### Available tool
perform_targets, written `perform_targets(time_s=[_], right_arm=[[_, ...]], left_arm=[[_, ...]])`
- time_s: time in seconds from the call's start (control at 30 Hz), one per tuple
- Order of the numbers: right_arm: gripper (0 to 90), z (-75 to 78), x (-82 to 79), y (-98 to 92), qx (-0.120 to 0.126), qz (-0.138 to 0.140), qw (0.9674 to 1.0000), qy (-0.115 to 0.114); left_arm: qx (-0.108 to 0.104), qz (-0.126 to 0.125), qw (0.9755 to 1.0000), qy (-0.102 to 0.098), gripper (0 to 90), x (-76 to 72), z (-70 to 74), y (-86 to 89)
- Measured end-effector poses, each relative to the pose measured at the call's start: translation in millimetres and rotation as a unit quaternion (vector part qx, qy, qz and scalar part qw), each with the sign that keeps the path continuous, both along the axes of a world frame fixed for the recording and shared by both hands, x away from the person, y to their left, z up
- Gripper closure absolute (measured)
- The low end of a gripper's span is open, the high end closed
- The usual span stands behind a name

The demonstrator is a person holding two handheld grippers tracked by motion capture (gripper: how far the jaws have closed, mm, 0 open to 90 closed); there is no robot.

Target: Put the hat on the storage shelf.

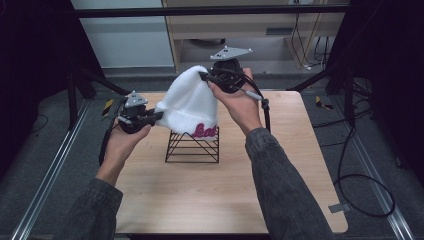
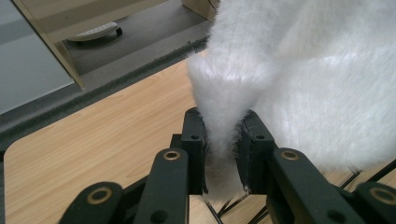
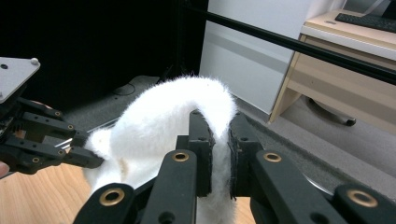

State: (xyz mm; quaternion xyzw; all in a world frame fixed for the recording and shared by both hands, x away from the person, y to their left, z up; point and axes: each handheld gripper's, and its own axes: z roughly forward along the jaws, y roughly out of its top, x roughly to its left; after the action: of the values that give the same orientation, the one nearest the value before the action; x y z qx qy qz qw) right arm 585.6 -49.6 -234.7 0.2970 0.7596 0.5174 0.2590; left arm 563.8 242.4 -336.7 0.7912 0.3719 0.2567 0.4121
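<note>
left gripper (image 1: 159,116) pinching white hat (image 1: 190,102) | right gripper (image 1: 204,76) pinching top | wire rack (image 1: 192,146) beneath

Bare light wooden tabletop (image 1: 210,200) open in front, black wire pyramid-shaped rack (image 1: 192,148) mid-table, fluffy white beanie (image 1: 190,105) draped above it, blocking passage

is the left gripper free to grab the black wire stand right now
Probably not: the left gripper is shut on the white hat's edge, and the hat drapes over the wire stand.
</note>
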Motion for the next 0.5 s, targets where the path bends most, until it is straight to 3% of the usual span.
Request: perform_targets(time_s=[0.27, 0.5], right_arm=[[83.0, 0.2, 0.3, 3.5, -0.001, 0.002, 1.0, 0.001], [82.9, -0.2, -2.5, 4.8, -0.008, 0.008, 0.9999, 0.0]], left_arm=[[0.0, 0.005, 1.0, -0.002, 74.6, 1.2, 0.3, 4.7], [-0.003, -0.001, 1.0, -0.005, 74.5, -6.3, -3.6, 7.0]])
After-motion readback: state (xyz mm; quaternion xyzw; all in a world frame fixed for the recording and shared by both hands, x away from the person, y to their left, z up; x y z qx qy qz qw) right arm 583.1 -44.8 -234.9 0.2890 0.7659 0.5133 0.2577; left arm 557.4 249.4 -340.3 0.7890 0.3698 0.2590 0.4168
